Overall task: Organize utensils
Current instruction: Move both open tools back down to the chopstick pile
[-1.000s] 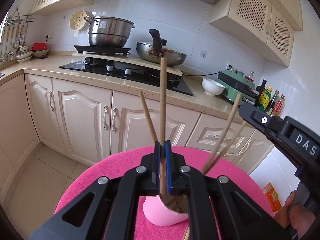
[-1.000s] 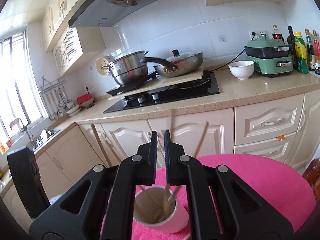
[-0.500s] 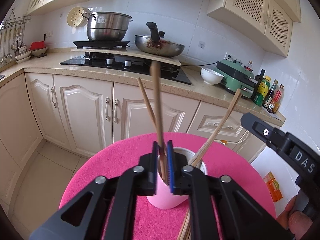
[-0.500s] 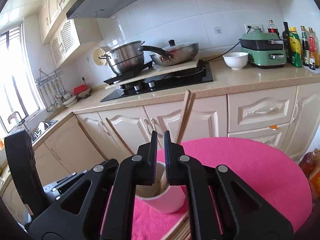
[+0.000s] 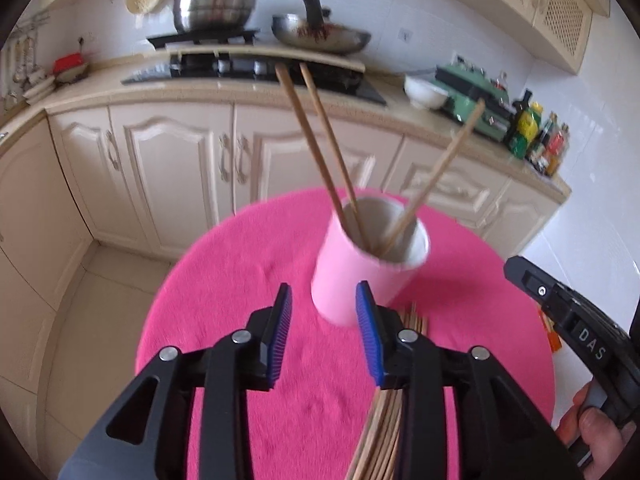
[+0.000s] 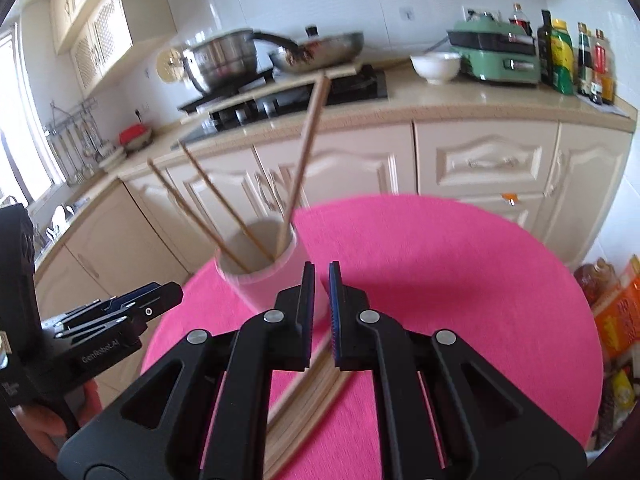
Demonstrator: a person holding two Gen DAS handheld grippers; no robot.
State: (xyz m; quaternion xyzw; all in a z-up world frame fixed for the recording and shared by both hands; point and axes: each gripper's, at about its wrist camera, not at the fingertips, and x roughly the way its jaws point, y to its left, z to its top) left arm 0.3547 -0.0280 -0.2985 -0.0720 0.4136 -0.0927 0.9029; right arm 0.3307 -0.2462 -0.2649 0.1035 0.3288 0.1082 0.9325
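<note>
left gripper [image 5: 324, 332] – jaws wide apart, nothing between them, hovering low over the pink cloth [image 5: 240, 280], aimed at the cup's near side. cup [image 5: 368, 264] upright on the cloth, just ahead of the fingertips. three chopsticks [image 5: 316, 144] stand in it, tips down: two lean up and left, one leans up and right. loose chopstick bundle [image 5: 384, 420] lies flat beside the cup, long axis running toward the camera, under the left gripper's right finger. right gripper [image 6: 319, 312] – fingers nearly together, a thin gap, holding nothing, poised above the bundle.
</note>
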